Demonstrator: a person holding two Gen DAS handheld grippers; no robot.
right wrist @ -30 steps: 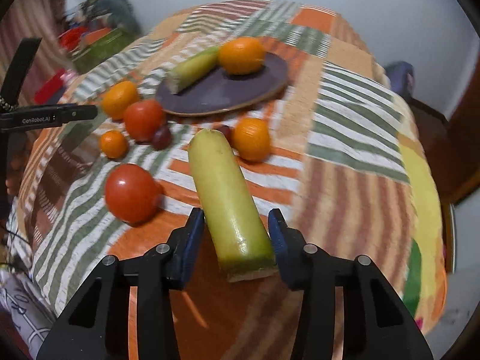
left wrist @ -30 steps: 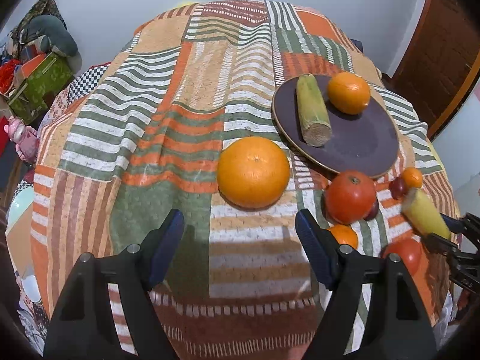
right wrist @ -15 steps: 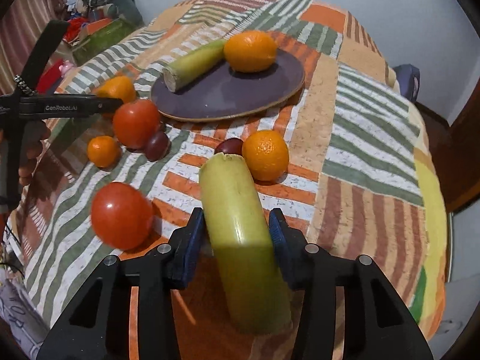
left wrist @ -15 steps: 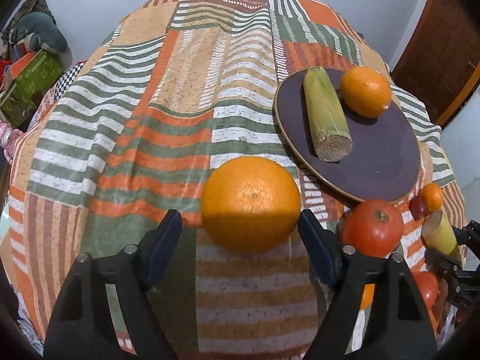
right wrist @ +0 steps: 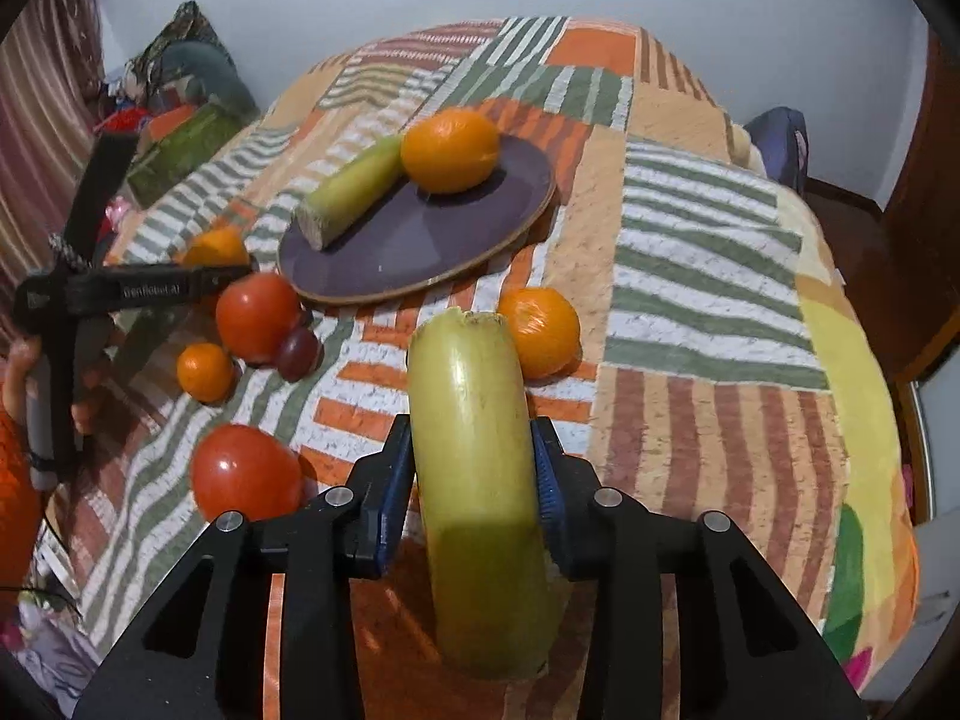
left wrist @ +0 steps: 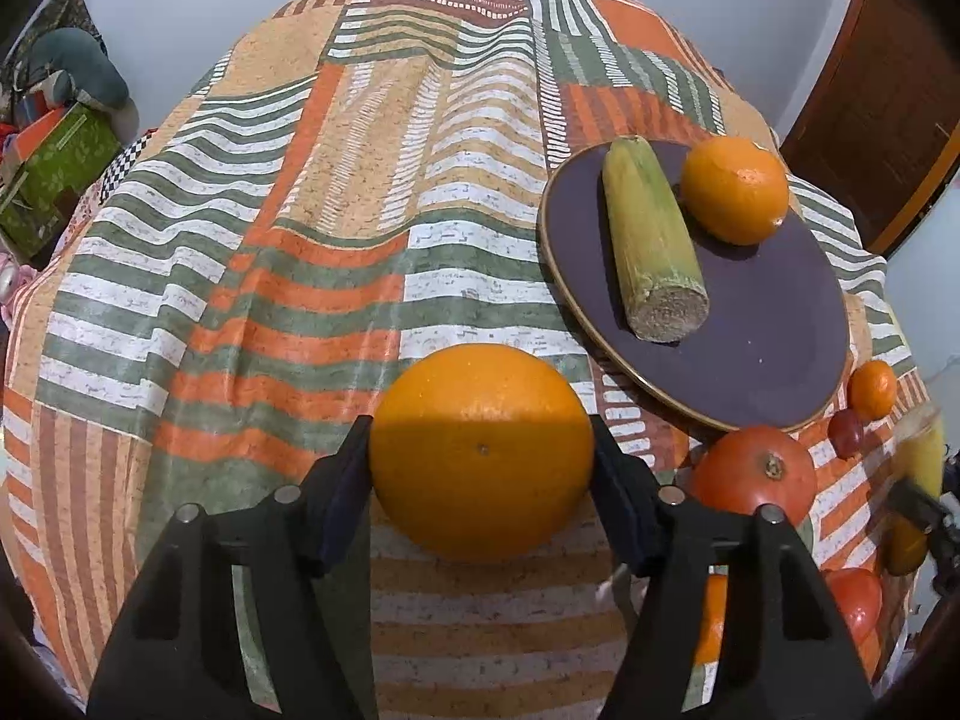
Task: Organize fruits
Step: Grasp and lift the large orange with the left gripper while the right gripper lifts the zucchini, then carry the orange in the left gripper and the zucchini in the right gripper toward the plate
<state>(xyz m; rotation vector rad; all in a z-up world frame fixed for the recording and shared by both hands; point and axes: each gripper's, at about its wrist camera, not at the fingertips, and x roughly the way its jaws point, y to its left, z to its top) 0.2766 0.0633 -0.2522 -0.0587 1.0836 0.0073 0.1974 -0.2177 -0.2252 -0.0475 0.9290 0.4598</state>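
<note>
Orange fruit (left wrist: 480,450) hides left tool (left wrist: 480,468) pads; table edges cut off.

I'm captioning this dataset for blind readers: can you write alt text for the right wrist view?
The right gripper holds a pale green cane piece between its fingers above a striped tablecloth. Beyond, a dark plate carries an orange and another cane piece.

The purple plate (left wrist: 774,360) has bare room along its near right part; a corn cob (left wrist: 651,246) and an orange (left wrist: 735,189) fill its far side. Tomatoes (right wrist: 257,317), small oranges (right wrist: 205,372) and a grape (right wrist: 298,351) crowd the cloth (left wrist: 288,252) before its rim.
</note>
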